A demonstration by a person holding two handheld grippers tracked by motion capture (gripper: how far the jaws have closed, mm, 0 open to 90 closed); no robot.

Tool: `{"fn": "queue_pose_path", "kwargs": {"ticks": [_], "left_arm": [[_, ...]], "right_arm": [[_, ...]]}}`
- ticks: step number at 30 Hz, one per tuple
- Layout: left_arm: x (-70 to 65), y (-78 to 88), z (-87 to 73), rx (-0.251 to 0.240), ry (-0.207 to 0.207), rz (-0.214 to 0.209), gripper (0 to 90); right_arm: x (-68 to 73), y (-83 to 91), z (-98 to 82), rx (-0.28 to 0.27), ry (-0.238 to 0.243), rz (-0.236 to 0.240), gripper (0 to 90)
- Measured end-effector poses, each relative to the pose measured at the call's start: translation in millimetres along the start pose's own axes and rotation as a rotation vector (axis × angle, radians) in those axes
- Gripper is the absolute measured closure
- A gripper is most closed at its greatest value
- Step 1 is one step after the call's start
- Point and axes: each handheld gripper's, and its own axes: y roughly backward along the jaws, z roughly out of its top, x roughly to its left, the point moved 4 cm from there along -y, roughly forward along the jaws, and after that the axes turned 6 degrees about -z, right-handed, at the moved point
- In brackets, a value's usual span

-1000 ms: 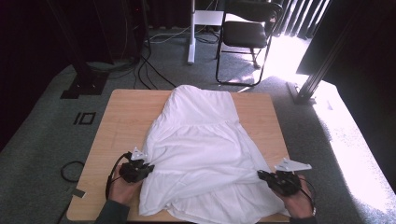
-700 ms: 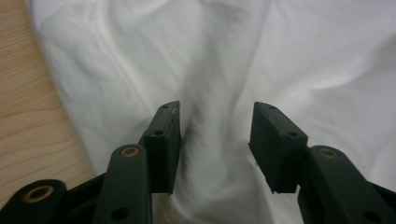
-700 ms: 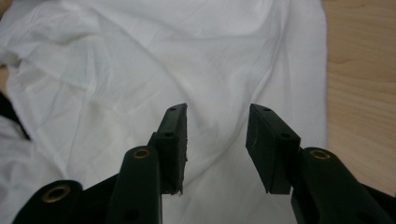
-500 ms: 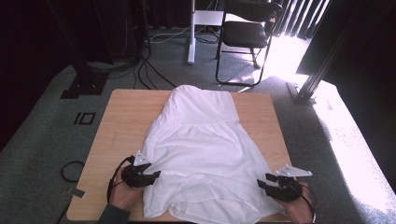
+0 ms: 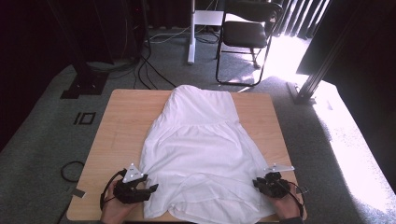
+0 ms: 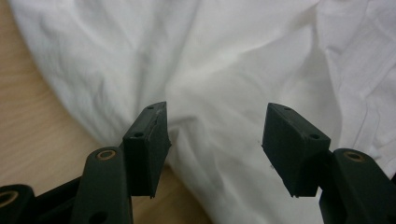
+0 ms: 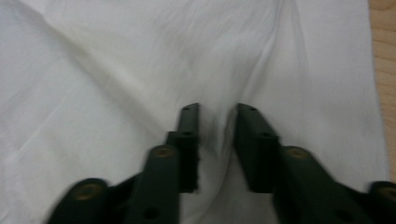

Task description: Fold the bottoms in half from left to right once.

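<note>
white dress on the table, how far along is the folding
Done: the white dress lies spread flat on the table, hem toward the person. In hand: both claws sit at the hem corners. The left claw has just been opening and stands open over the cloth; the right claw has just been closing, with a ridge of cloth between its nearly shut jaws. Left: no fold shows yet, so all the folding.

place: lab or test room | floor: grey carpet [image 5: 42,140] | cables [image 5: 144,70] trail loose across it | black metal stands [image 5: 86,77] and a slanted frame post [image 5: 322,65] | plain wooden table [image 5: 121,121] | folding chair [image 5: 245,35] by a sunlit window
</note>
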Motion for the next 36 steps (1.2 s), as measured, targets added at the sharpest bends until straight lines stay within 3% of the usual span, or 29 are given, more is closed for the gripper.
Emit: {"fn": "queue_pose_path", "kwargs": {"ticks": [3,6,9,11,12,13,14,15,16,18,21,24,25,26,28,32,35,36], "left_arm": [[1.4,-3.0,-11.3,0.046,0.019,0.017,40.6],[-1.1,-8.6,-25.4,0.094,0.019,0.015,39.4],[-3.2,-13.2,-32.8,0.107,0.005,0.016,42.1],[-5.4,-15.9,-34.8,0.113,-0.015,0.006,49.3],[-7.4,-16.5,-34.6,0.110,-0.032,-0.005,56.4],[-9.4,-17.1,-34.6,0.113,-0.049,-0.023,69.0],[-10.5,-17.5,-34.3,0.114,-0.054,-0.037,77.5],[-10.5,-17.3,-34.3,0.116,-0.057,-0.031,84.4],[-9.5,-16.8,-34.3,0.114,-0.051,-0.027,87.3],[-7.0,-14.9,-34.0,0.106,-0.035,-0.028,88.3],[-5.8,-15.0,-33.2,0.103,-0.029,-0.017,88.2],[-5.1,-15.3,-32.2,0.095,-0.023,-0.010,88.1],[-4.4,-14.6,-31.5,0.085,-0.017,-0.006,88.1],[-3.2,-12.6,-30.9,0.075,-0.013,0.001,88.2],[0.0,-5.6,-28.5,0.032,0.012,0.001,88.7],[5.0,12.1,-23.4,-0.038,0.042,0.005,89.6],[2.6,23.8,-20.0,-0.089,0.050,-0.045,89.7],[-0.4,25.9,-19.6,-0.100,0.043,-0.081,89.6]], "right_arm": [[1.6,8.2,-1.0,-0.014,0.023,-0.008,89.4],[-0.3,22.2,-1.6,-0.055,0.017,-0.033,89.8],[-7.0,37.0,-1.7,-0.094,-0.008,-0.057,89.9],[-12.6,45.9,-0.9,-0.118,-0.025,-0.065,89.9],[-14.6,49.7,-0.5,-0.125,-0.030,-0.068,89.9],[-15.9,52.7,-0.3,-0.129,-0.038,-0.065,89.7],[-16.9,54.1,-0.5,-0.135,-0.046,-0.059,88.3],[-17.0,53.5,-1.5,-0.131,-0.050,-0.054,80.1],[-16.2,51.0,-3.7,-0.116,-0.052,-0.042,66.3],[-12.9,43.6,-11.2,-0.092,-0.072,-0.013,57.8],[-2.6,28.9,-24.6,-0.033,-0.067,0.020,52.5],[4.8,21.3,-29.6,-0.015,-0.052,0.034,51.6],[8.2,18.3,-30.3,-0.002,-0.030,0.008,68.3],[8.6,18.8,-29.3,0.003,-0.012,0.003,78.3],[7.4,23.4,-25.7,0.003,0.001,-0.007,89.2],[-1.7,52.5,-15.5,-0.056,0.015,-0.041,90.0],[-10.3,80.9,-11.6,-0.112,0.007,-0.058,90.0],[-12.8,88.5,-11.8,-0.116,0.006,-0.079,90.0]]}}
